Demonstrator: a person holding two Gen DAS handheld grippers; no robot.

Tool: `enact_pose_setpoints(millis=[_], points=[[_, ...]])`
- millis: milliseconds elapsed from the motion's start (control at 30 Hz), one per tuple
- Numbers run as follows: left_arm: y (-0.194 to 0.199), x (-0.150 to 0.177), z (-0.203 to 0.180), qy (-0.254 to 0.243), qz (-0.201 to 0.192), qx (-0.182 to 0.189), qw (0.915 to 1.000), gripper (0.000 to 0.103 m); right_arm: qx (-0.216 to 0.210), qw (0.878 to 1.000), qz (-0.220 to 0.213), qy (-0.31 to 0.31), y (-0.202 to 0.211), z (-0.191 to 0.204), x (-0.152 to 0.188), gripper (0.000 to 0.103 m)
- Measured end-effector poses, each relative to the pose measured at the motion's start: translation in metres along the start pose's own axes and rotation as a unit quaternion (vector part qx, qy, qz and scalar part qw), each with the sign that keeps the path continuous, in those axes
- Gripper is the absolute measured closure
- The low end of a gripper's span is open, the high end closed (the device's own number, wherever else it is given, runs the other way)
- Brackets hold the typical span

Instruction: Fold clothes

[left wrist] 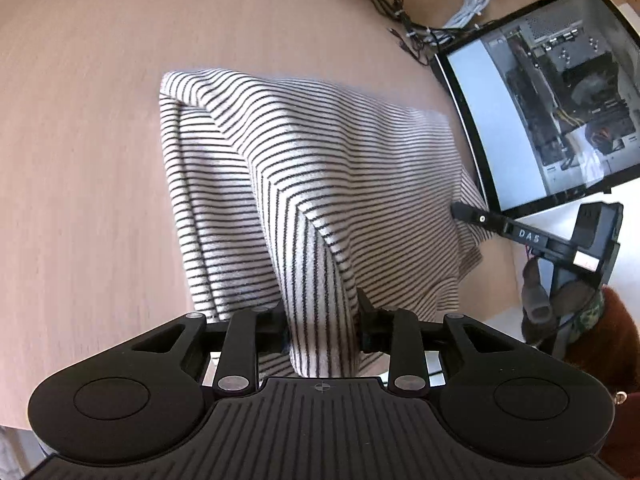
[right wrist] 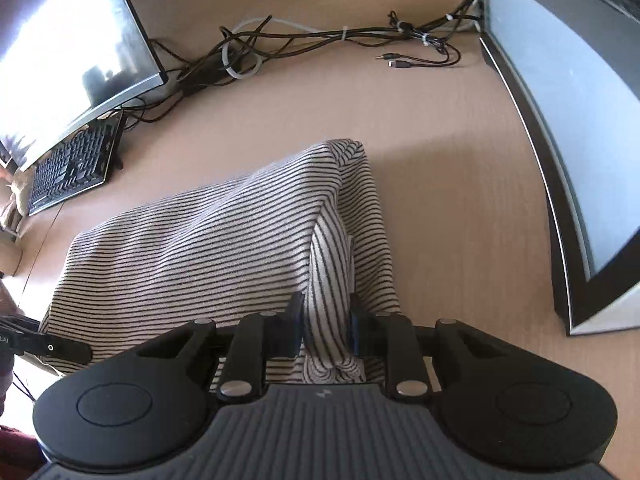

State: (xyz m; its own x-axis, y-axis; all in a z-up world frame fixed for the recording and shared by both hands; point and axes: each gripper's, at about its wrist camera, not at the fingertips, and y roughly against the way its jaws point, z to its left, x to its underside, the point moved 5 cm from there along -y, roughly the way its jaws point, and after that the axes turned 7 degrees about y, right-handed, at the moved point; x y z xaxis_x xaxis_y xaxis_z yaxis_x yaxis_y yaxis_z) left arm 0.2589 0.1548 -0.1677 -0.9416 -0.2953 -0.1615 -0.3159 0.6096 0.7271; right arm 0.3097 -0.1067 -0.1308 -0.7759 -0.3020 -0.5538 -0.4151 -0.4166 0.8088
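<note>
A striped garment [left wrist: 320, 168] hangs lifted above the wooden bench [left wrist: 80, 160], the left gripper [left wrist: 320, 320] and right gripper [right wrist: 326, 320] each pinching a bunched fold between narrow jaws, near a monitor [right wrist: 560, 120].

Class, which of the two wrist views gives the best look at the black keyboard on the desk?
The right wrist view: the keyboard lies at its left edge below a monitor, its keys visible. The left wrist view shows at most a dark sliver at its top left corner, too little to identify.
</note>
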Motion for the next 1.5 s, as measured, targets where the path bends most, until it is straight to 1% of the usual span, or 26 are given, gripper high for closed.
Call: enact_pose_setpoints(millis=[133,267,367,400,433,467,533,567,600,633,700,767,833,867,967,1033,1067,1133,1167,1200,1267,1300,1367,1433,1467,1500], points=[[-0.011,-0.030,-0.010,-0.006,-0.020,-0.007,0.9998,0.072,0.015,1.000,-0.016,-0.010,-0.003,0.000,-0.001,0.079],[-0.019,-0.084,-0.011,-0.002,-0.068,-0.029,0.9972,0.071,0.032,0.998,-0.042,-0.035,-0.013,-0.006,-0.015,0.078],[-0.021,-0.114,-0.013,-0.012,-0.100,-0.052,0.9935,0.067,0.065,0.996,-0.060,-0.016,-0.020,-0.004,-0.031,0.078],[-0.016,-0.114,-0.018,-0.025,-0.107,-0.050,0.9927,0.069,0.080,0.994,-0.068,-0.005,-0.020,0.000,-0.037,0.078],[-0.011,-0.112,-0.023,-0.038,-0.114,-0.046,0.9916,0.073,0.089,0.993,-0.081,0.002,-0.016,0.006,-0.043,0.083],[-0.005,-0.110,-0.029,-0.052,-0.121,-0.042,0.9903,0.075,0.089,0.991,-0.097,0.008,-0.009,0.011,-0.048,0.085],[0.006,-0.107,-0.040,-0.080,-0.135,-0.035,0.9870,0.073,0.084,0.988,-0.130,0.027,0.007,0.022,-0.062,0.086],[0.011,-0.105,-0.045,-0.094,-0.142,-0.031,0.9849,0.073,0.086,0.986,-0.136,0.039,0.011,0.024,-0.068,0.086],[0.009,-0.105,-0.043,-0.089,-0.139,-0.034,0.9856,0.073,0.092,0.985,-0.138,0.050,0.010,0.022,-0.074,0.086],[0.007,-0.105,-0.040,-0.083,-0.136,-0.037,0.9866,0.073,0.099,0.985,-0.132,0.054,0.006,0.017,-0.076,0.086],[-0.004,-0.102,-0.026,-0.063,-0.124,-0.062,0.9884,0.073,0.105,0.989,-0.097,0.040,-0.010,0.001,-0.074,0.086],[-0.006,-0.097,-0.015,-0.042,-0.122,-0.066,0.9895,0.067,0.098,0.994,-0.053,0.017,-0.025,-0.014,-0.064,0.084],[-0.002,-0.091,-0.006,-0.026,-0.124,-0.071,0.9894,0.061,0.074,0.996,-0.052,0.002,-0.019,-0.020,-0.053,0.080],[0.005,-0.090,-0.005,-0.027,-0.131,-0.077,0.9881,0.055,0.060,0.997,-0.048,-0.004,-0.015,-0.023,-0.049,0.074],[0.027,-0.089,-0.007,-0.033,-0.155,-0.092,0.9831,0.054,0.041,0.998,-0.042,-0.021,0.003,-0.028,-0.039,0.066],[0.039,-0.093,-0.020,-0.040,-0.172,-0.074,0.9814,0.052,0.045,0.997,-0.059,-0.026,0.017,-0.033,-0.040,0.059],[0.044,-0.095,-0.026,-0.044,-0.181,-0.064,0.9804,0.049,0.047,0.996,-0.075,-0.032,0.025,-0.036,-0.044,0.056],[0.052,-0.099,-0.039,-0.048,-0.194,-0.036,0.9792,0.040,0.042,0.991,-0.115,-0.049,0.039,-0.038,-0.054,0.056],[0.050,-0.099,-0.044,-0.047,-0.191,-0.019,0.9803,0.033,0.039,0.989,-0.134,-0.057,0.045,-0.039,-0.060,0.056],[0.048,-0.100,-0.049,-0.046,-0.188,-0.002,0.9812,0.030,0.035,0.987,-0.147,-0.058,0.047,-0.037,-0.065,0.056],[0.037,-0.097,-0.053,-0.053,-0.177,-0.020,0.9825,0.030,0.039,0.989,-0.139,-0.040,0.039,-0.031,-0.071,0.056],[0.033,-0.093,-0.053,-0.061,-0.177,-0.043,0.9813,0.030,0.050,0.990,-0.128,-0.022,0.032,-0.026,-0.070,0.056],[0.026,-0.086,-0.050,-0.078,-0.183,-0.095,0.9753,0.029,0.069,0.992,-0.102,0.025,0.016,-0.015,-0.061,0.056],[0.019,-0.080,-0.041,-0.078,-0.180,-0.130,0.9719,0.028,0.093,0.991,-0.082,0.054,0.001,-0.005,-0.048,0.057],[0.016,-0.078,-0.037,-0.072,-0.176,-0.138,0.9720,0.028,0.105,0.989,-0.072,0.068,-0.006,0.000,-0.041,0.060],[0.014,-0.077,-0.034,-0.069,-0.173,-0.138,0.9728,0.031,0.112,0.988,-0.074,0.073,-0.008,0.004,-0.038,0.064]])
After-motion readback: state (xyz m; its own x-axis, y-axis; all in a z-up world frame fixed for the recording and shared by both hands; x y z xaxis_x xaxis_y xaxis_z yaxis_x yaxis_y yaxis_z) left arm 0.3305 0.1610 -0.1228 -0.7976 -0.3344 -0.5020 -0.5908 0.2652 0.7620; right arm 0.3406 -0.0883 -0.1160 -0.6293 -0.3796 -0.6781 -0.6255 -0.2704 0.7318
